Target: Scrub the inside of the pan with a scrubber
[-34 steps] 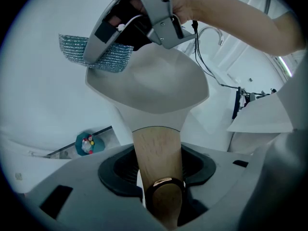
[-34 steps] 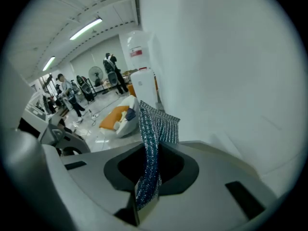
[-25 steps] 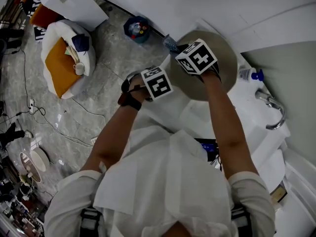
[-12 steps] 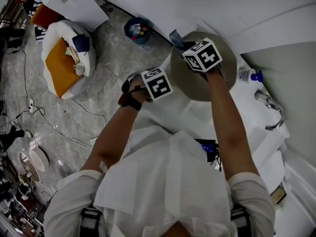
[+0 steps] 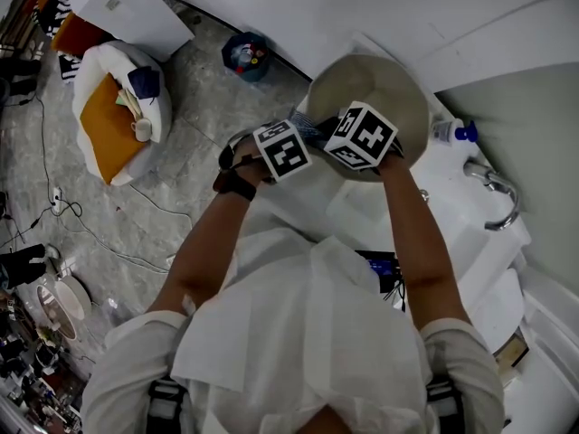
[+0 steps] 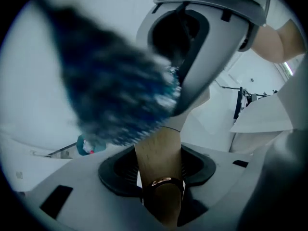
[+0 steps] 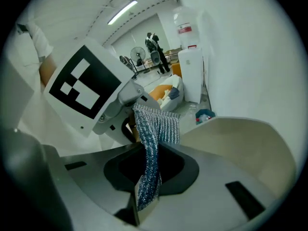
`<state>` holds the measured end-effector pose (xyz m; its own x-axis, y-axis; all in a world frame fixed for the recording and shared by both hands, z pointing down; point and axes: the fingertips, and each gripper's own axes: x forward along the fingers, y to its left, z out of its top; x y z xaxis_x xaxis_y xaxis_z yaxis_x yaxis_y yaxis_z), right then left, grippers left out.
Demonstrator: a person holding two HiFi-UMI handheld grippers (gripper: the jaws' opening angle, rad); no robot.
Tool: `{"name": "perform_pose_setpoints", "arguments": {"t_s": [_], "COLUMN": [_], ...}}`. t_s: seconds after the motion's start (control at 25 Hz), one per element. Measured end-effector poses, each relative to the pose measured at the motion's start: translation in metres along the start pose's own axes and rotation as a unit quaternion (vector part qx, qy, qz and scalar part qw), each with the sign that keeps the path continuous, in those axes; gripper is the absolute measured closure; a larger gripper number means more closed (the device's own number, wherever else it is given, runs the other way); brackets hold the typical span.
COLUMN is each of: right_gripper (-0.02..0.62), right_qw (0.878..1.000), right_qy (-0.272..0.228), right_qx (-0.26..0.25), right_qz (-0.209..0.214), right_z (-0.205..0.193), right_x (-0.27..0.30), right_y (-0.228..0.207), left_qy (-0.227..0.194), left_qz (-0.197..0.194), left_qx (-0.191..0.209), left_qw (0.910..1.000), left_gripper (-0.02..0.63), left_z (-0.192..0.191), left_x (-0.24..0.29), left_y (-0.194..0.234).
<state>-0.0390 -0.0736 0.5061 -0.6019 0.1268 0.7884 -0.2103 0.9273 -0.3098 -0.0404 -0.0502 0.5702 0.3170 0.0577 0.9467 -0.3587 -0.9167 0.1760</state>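
Observation:
A round beige pan (image 5: pixel 371 89) is held over the white sink counter. Its wooden handle (image 6: pixel 158 154) sits between the jaws of my left gripper (image 6: pixel 159 177), which is shut on it. In the head view the left gripper (image 5: pixel 283 149) is at the pan's left edge. My right gripper (image 7: pixel 146 179) is shut on a blue-silver mesh scrubber (image 7: pixel 153 134), which hangs out of the jaws beside the pan's inner wall (image 7: pixel 240 148). From the head the right gripper (image 5: pixel 360 136) is over the pan's near side, and the scrubber (image 5: pixel 309 128) shows between the two cubes. It is a blue blur (image 6: pixel 115 93) in the left gripper view.
A faucet (image 5: pixel 496 197) and a bottle with a blue cap (image 5: pixel 450 132) stand on the white counter (image 5: pixel 470 242) to the right. On the tiled floor are a small blue bucket (image 5: pixel 246 54) and a white bag with orange contents (image 5: pixel 113 102).
My right gripper has swept with the scrubber from the pan's far left rim toward the near side, closer to the left gripper. The left gripper has kept its hold on the handle.

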Motion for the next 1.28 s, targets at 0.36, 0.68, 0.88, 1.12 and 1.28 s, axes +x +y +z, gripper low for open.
{"name": "perform_pose_setpoints", "arguments": {"t_s": [0.36, 0.68, 0.88, 1.12, 1.28], "right_gripper": [0.549, 0.549, 0.549, 0.549, 0.549], "right_qw": [0.995, 0.989, 0.980, 0.975, 0.970], "right_qy": [0.034, 0.054, 0.043, 0.002, -0.030], "right_qx": [0.077, 0.104, 0.120, 0.131, 0.140], "right_qz": [-0.046, -0.092, -0.151, -0.180, -0.198], "right_z": [-0.033, -0.070, -0.086, -0.067, -0.038], "right_x": [-0.008, -0.023, -0.033, -0.027, -0.022], "right_y": [0.028, 0.040, 0.042, 0.043, 0.038], "left_qy": [-0.002, -0.002, -0.001, 0.000, 0.001], "left_qz": [0.000, 0.000, 0.001, 0.003, 0.004], "left_qx": [-0.013, -0.018, -0.020, -0.018, -0.019], "left_qw": [0.9999, 0.9998, 0.9998, 0.9998, 0.9998], "left_gripper": [0.391, 0.393, 0.393, 0.393, 0.394], "left_z": [-0.001, -0.002, -0.002, -0.002, -0.003], "left_x": [-0.002, -0.002, -0.002, -0.003, -0.004], "left_y": [-0.002, -0.001, -0.001, -0.001, -0.001]}}
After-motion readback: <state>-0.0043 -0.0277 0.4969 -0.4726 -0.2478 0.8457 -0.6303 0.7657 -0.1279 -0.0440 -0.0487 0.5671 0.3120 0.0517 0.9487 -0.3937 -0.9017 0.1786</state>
